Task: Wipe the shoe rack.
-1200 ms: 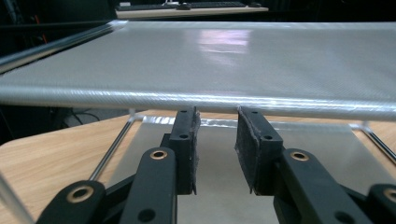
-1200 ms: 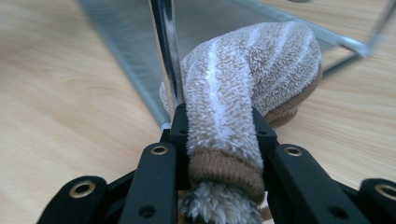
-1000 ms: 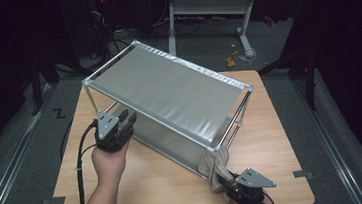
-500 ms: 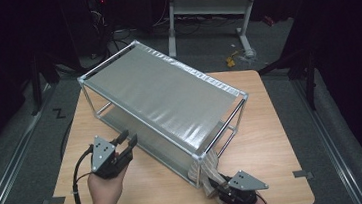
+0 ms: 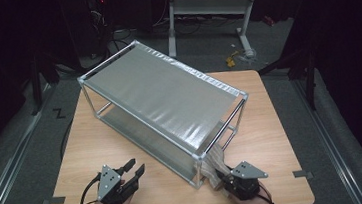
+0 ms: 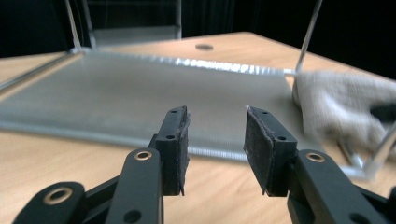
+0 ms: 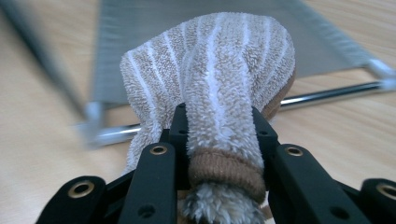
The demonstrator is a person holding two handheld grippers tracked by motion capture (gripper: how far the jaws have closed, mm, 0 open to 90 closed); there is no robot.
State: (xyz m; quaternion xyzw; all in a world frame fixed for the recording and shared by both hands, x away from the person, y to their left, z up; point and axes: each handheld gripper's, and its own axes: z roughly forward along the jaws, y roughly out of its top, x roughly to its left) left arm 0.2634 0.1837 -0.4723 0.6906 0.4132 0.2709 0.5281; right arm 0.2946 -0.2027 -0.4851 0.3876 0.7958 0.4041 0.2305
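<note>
A metal-framed rack (image 5: pixel 163 93) with two silvery shelves stands slantwise on the wooden table (image 5: pixel 281 122). My right gripper (image 5: pixel 226 178) is at the rack's near right corner, shut on a beige towel with white stripes (image 5: pixel 214 163). In the right gripper view the towel (image 7: pixel 215 70) bulges out above the jaws of the right gripper (image 7: pixel 219 126), in front of a chrome rail (image 7: pixel 327 93). My left gripper (image 5: pixel 136 166) hovers low near the table's front left, apart from the rack. Its jaws have just been opening. In the left gripper view, nothing is between the left gripper's (image 6: pixel 215 135) pads, and the lower shelf (image 6: pixel 116 93) lies ahead.
The floor drops away in the dark around the table. A white desk frame (image 5: pixel 176 17) and cables stand beyond the far edge. Bare wood lies between the rack and the table's front edge. A small round mark (image 6: pixel 204 47) is on the far tabletop.
My left gripper has come away from the rack's left side, dropped toward the near table edge, and its jaws stand wider. The rack's near end has shifted a little leftward.
</note>
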